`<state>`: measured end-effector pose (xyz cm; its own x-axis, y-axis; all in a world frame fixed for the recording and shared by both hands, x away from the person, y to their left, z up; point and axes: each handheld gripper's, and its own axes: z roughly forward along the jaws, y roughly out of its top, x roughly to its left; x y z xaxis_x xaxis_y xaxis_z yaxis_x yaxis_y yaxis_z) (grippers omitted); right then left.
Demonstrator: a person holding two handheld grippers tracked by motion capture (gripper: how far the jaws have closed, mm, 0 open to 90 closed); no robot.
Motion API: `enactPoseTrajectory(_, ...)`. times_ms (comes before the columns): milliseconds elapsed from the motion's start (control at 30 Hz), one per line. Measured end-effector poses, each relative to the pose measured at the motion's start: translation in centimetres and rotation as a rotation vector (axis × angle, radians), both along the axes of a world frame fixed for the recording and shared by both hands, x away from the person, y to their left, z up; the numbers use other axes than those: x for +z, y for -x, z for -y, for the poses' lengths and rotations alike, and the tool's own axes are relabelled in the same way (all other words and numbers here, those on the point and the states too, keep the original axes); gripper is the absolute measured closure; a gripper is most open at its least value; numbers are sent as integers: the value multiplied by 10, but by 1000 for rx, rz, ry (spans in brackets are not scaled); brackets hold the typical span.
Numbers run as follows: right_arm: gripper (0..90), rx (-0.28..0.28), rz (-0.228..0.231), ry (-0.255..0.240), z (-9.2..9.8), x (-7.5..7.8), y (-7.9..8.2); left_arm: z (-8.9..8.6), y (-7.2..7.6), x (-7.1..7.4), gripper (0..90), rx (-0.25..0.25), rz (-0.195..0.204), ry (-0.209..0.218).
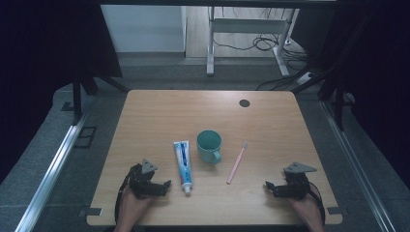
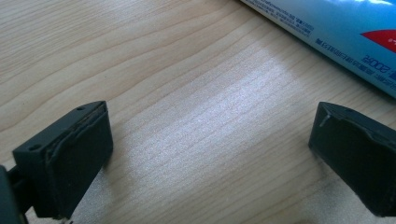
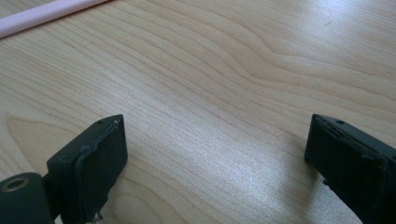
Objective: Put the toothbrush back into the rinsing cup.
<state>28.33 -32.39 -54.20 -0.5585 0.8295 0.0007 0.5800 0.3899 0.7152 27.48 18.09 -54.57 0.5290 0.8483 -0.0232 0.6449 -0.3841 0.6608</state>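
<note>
The wooden desk (image 1: 145, 111) carries three things near its middle, toward the near edge. Largest is the toothpaste tube (image 1: 183, 163), white and blue, lying flat with its cap toward the near edge — it sits closest to the left gripper (image 1: 159, 187), just off that gripper's tips. Right of the tube stands the teal mug (image 1: 209, 145), upright, handle turned toward the near edge. Right of the mug lies the pink toothbrush (image 1: 236, 163), slanted, bristle end away from the near edge.

The left gripper rests at the near-left part of the desk, its fingers (image 2: 70, 158) spread wide with bare wood between them. The right gripper (image 1: 271, 187) sits near the near-right corner — fingers (image 3: 93, 168) likewise wide apart, holding nothing.
</note>
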Motion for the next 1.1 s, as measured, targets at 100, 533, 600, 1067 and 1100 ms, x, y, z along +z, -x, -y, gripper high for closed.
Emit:
enactPoseTrajectory(100, 43, 3, -2, -1, 0, 0, 0, 0, 0, 0, 0, 0, 0, -1)
enactPoseTrajectory(533, 1, 5, -8, 3, 0, 3, 0, 0, 0, 0, 0, 1, 0, 1)
enactPoseTrajectory(600, 0, 7, -2, 5, 1, 5, 1, 0, 0, 0, 0, 2, 1, 1)
enactPoseTrajectory(1067, 0, 15, 5, 0, -2, 14, 1, 1, 0, 0, 0, 5, -1, -1)
enactPoseTrajectory(1100, 0, 18, 4, -1, -2, 15, 1, 1, 0, 0, 0, 5, -1, -1)
